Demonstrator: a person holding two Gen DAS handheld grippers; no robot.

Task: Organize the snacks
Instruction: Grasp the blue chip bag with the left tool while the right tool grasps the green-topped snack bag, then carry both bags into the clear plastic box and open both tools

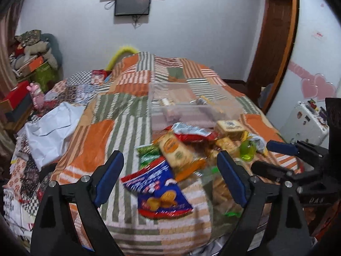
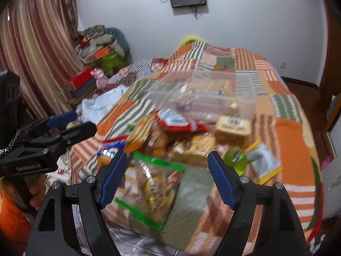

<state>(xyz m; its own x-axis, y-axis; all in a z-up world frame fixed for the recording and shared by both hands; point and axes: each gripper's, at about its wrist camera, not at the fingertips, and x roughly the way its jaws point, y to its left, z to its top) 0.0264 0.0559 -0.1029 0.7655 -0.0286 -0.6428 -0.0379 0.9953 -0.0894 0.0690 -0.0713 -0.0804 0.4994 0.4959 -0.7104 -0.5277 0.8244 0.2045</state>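
Left tool (image 1: 170,170), right tool (image 2: 167,175) agape, empty; snack pile (image 1: 191,147) just ahead.

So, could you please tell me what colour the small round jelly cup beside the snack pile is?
The jelly cup is translucent lime green, clearest in the left wrist view.

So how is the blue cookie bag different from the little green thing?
The blue cookie bag is flat, crinkly and printed with cookie pictures; the little green thing is rounded, see-through and plain. The bag is much larger. The bag lies at the near edge of the pile, between the left gripper's open fingers in its view; the green thing sits farther right. Both rest on the patchwork blanket, untouched.
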